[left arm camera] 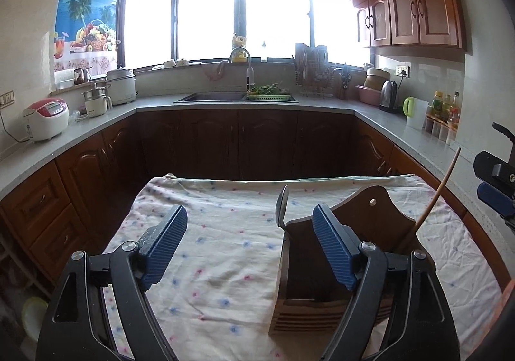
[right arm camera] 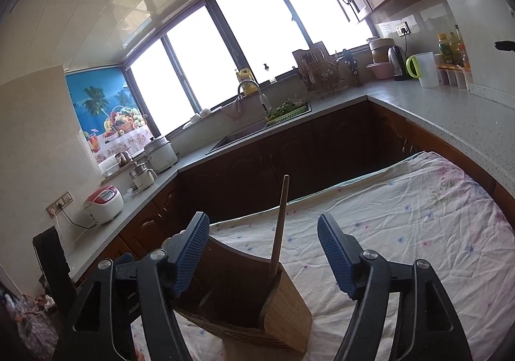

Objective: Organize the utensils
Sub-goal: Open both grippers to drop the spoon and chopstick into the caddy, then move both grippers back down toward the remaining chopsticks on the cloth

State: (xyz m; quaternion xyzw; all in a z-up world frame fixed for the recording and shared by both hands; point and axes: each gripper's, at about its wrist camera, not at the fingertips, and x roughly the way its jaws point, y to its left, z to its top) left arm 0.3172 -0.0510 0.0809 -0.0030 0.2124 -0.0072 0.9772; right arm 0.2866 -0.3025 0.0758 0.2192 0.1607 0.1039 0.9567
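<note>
A wooden utensil holder stands on a table with a floral cloth. A metal spoon and a wooden chopstick stand in it. My left gripper is open and empty, its right finger in front of the holder. In the right wrist view the holder sits low between the fingers, with the chopstick leaning up from it. My right gripper is open and empty above the holder. Its body shows in the left wrist view.
Grey counters run around the room with a sink, a rice cooker, a kettle, a white jug and bottles. Dark cabinets lie beyond the table's far edge.
</note>
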